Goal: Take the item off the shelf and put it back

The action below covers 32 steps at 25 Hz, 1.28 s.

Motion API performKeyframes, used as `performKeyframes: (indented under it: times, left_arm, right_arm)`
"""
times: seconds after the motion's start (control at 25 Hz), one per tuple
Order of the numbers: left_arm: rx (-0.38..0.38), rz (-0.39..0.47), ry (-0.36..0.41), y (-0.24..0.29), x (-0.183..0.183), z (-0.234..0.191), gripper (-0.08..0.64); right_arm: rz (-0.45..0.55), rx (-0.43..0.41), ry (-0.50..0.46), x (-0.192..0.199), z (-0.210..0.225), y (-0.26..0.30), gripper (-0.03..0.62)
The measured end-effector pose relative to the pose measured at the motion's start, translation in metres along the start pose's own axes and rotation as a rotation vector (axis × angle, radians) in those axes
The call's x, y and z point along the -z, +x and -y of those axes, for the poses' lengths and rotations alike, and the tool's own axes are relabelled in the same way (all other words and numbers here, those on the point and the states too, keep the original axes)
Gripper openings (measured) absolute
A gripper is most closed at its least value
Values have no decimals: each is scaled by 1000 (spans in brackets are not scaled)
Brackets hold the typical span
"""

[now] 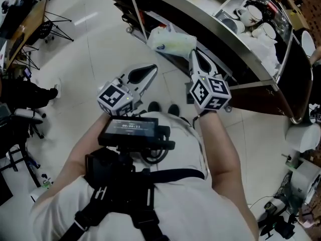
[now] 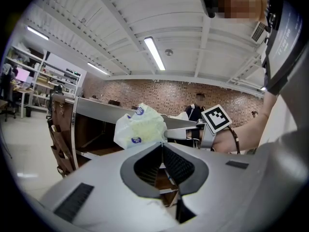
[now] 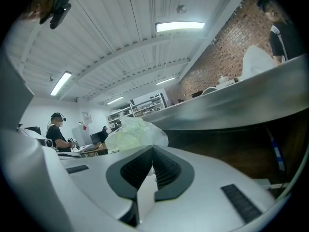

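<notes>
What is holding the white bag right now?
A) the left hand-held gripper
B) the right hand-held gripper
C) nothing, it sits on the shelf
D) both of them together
B: the right hand-held gripper is pinched shut on the edge of the white bag and holds it up in front of the shelf. The left hand-held gripper is shut, empty and apart from the bag.

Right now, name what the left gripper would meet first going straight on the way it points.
Probably the white plastic bag of pale green contents, pinched by the right gripper, just beyond the left gripper. Depth is unclear; it might pass under into the dark shelf unit.
</notes>
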<state>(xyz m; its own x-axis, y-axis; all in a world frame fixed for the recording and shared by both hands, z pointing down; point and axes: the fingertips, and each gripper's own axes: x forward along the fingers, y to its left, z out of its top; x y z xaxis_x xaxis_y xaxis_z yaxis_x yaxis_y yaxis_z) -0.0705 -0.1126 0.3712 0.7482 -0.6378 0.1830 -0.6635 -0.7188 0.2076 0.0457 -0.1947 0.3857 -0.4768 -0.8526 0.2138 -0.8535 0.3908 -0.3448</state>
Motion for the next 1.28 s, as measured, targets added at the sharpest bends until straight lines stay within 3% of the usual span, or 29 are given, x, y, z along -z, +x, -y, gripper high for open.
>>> performKeyframes:
  times: [0.68,1.28]
  left_arm:
    - [10,2,23,10,-4,8,8]
    - [19,57,14,8,-15,14,8]
  right_arm:
    - [13,0,7,-4,6,-9,8]
    - [29,0,2,-9,6,-17,8]
